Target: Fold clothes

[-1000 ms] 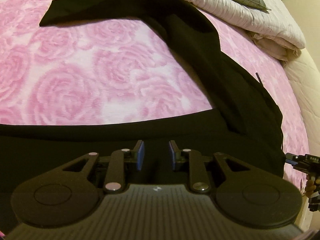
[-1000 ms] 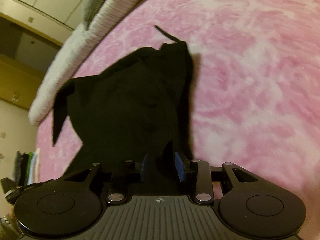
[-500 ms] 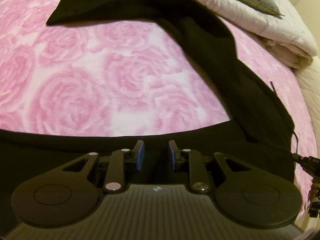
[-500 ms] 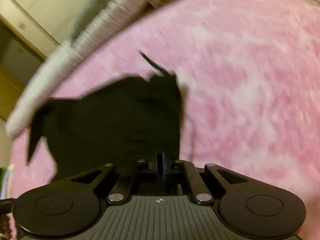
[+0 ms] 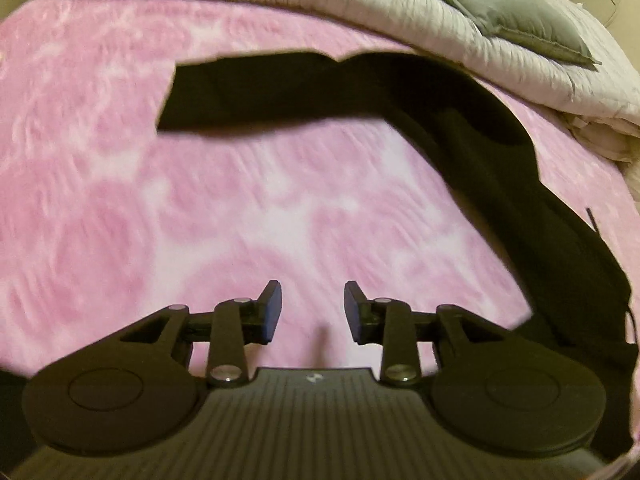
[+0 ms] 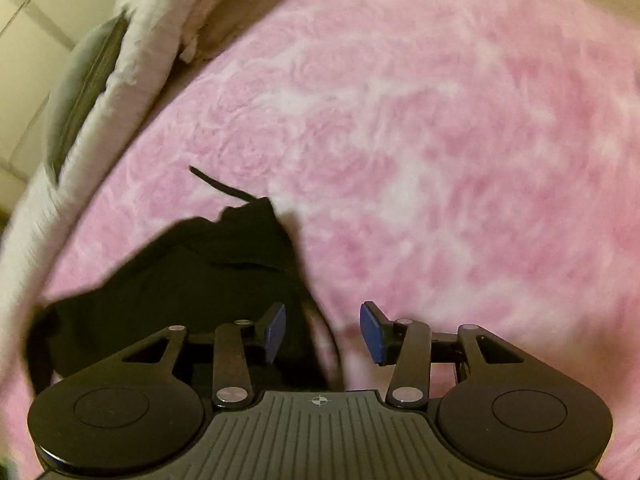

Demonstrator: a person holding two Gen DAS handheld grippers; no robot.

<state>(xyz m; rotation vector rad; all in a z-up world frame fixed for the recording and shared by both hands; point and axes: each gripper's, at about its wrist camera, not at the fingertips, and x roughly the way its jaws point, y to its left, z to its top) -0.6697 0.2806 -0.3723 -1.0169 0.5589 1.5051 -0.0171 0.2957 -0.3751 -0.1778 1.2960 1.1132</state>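
Observation:
A black garment (image 5: pixel 472 160), which looks like trousers with a drawstring, lies on a pink rose-patterned blanket (image 5: pixel 200 220). One leg stretches left across the far side; the rest runs down the right. My left gripper (image 5: pixel 312 308) is open and empty over bare blanket, with the cloth to its right. In the right wrist view the garment (image 6: pixel 192 280) lies bunched at the lower left, its drawstring (image 6: pixel 216 186) pointing up-left. My right gripper (image 6: pixel 322 332) is open, its left finger over the cloth edge, gripping nothing.
A white ribbed quilt (image 5: pixel 360 12) with a grey pillow (image 5: pixel 516 20) is piled along the far edge of the bed. It shows in the right wrist view (image 6: pixel 132 52) at the upper left. Cream cupboards (image 6: pixel 28 40) stand behind it.
My right gripper had shut on the garment's edge half a second ago and now stands open. My left gripper has opened wider and moved forward off the cloth, over bare blanket.

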